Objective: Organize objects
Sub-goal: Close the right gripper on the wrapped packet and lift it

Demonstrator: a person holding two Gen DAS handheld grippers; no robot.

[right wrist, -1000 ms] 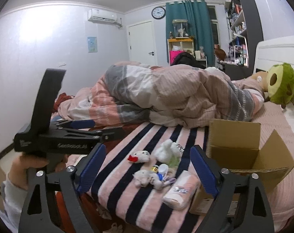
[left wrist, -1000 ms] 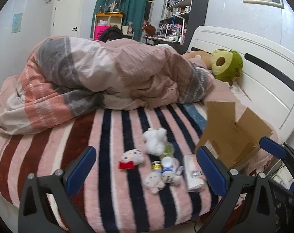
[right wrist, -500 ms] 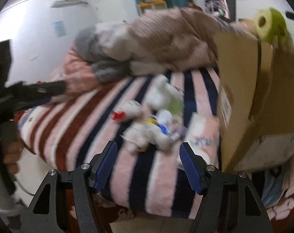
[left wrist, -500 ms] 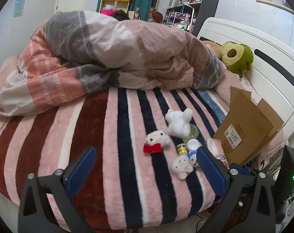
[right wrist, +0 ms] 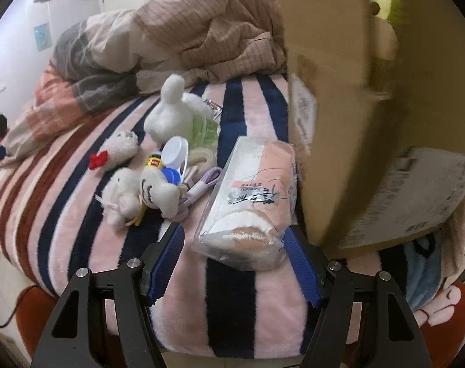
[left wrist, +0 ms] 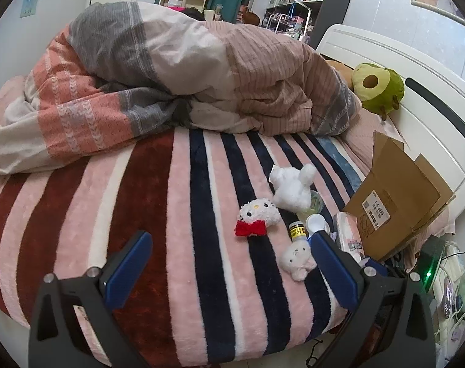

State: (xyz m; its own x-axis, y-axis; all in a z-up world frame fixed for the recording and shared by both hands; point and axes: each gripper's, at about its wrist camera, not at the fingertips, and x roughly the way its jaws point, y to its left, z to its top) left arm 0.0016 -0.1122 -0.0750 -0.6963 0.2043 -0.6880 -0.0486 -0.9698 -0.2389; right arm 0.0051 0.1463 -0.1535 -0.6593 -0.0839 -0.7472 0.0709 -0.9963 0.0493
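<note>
A heap of small things lies on the striped blanket (left wrist: 177, 214): a white rabbit plush (left wrist: 290, 190), a cat plush with a red bow (left wrist: 257, 214), a small pale plush (left wrist: 297, 257), a yellow-labelled bottle (left wrist: 297, 230) and a wrapped tissue pack (right wrist: 251, 193). An open cardboard box (right wrist: 340, 92) stands right of the pack. My right gripper (right wrist: 234, 236) is open, low over the bed edge. The pack's near end lies between its blue pads: the right pad is at its corner, the left pad stands clear. My left gripper (left wrist: 229, 242) is open over bare blanket, left of the heap.
A bunched duvet (left wrist: 171, 70) fills the far half of the bed. An avocado plush (left wrist: 376, 89) leans on the white headboard (left wrist: 416, 70). A purple strap (right wrist: 206, 181) and a green clear container (right wrist: 205, 128) lie among the toys. The bed's edge is just under both grippers.
My right gripper dropped and tipped down to the tissue pack, and its jaws narrowed. My left gripper sank closer to the blanket. The objects have not moved.
</note>
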